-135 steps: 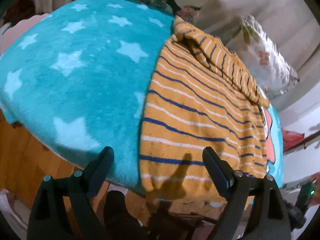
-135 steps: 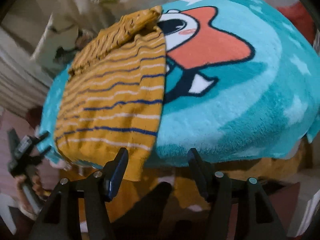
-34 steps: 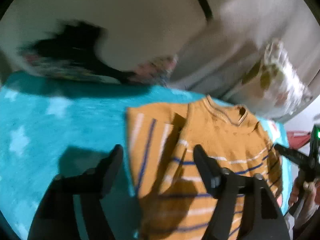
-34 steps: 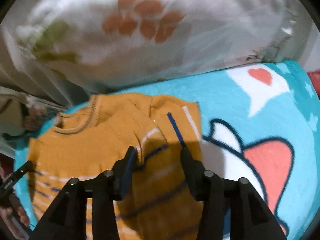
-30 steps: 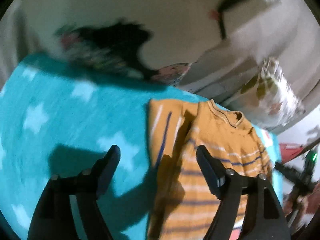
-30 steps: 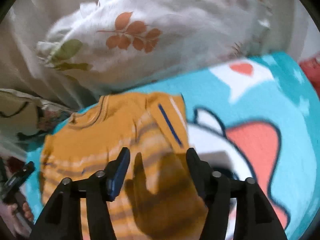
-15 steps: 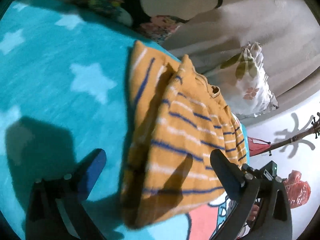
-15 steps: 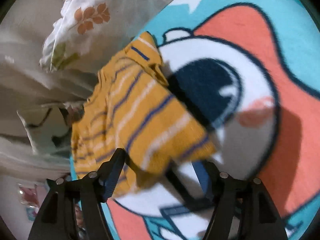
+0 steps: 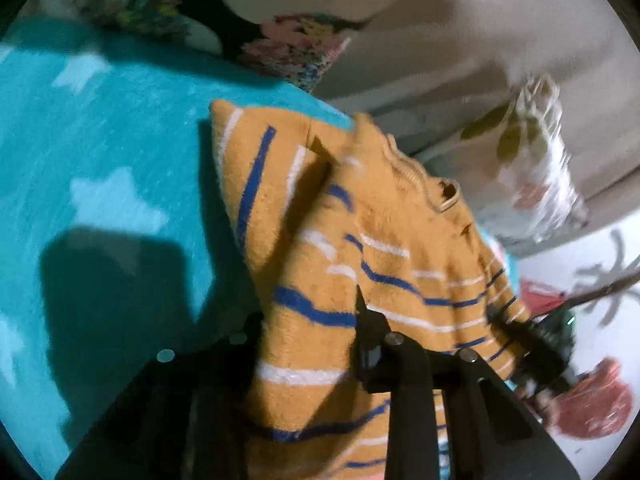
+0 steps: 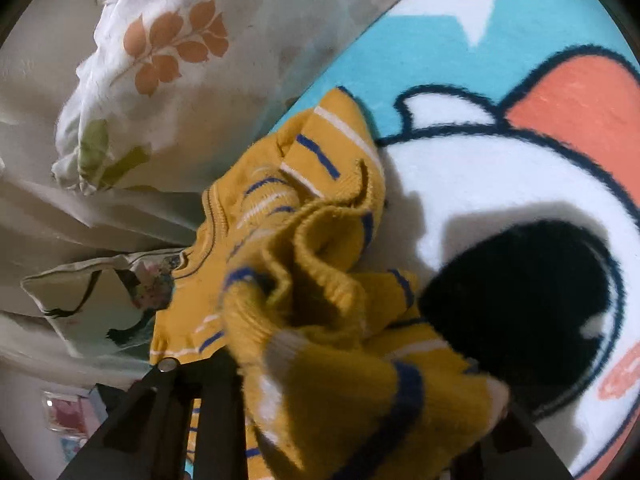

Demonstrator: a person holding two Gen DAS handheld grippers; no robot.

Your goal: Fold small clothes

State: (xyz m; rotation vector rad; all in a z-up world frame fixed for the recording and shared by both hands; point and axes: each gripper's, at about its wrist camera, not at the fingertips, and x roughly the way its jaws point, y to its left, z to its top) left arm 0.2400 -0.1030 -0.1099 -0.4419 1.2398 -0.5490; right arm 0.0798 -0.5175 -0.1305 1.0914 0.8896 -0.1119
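Left gripper [image 9: 308, 328] clamps the striped sweater [image 9: 360, 264] lying on the blanket [image 9: 112, 168]. Right gripper [image 10: 360, 392] is buried in bunched sweater fabric; its grip cannot be told. Pillow [image 10: 168, 72] behind.

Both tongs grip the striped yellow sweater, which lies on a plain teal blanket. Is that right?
Not quite. Both the left tongs and the right tongs do grip the sweater, but the blanket is not plain: the right wrist view shows a cartoon face, the left wrist view white stars.

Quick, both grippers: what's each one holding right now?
Left gripper: closed on the striped sweater.
Right gripper: sweater bunched between its fingers, apparently gripped.
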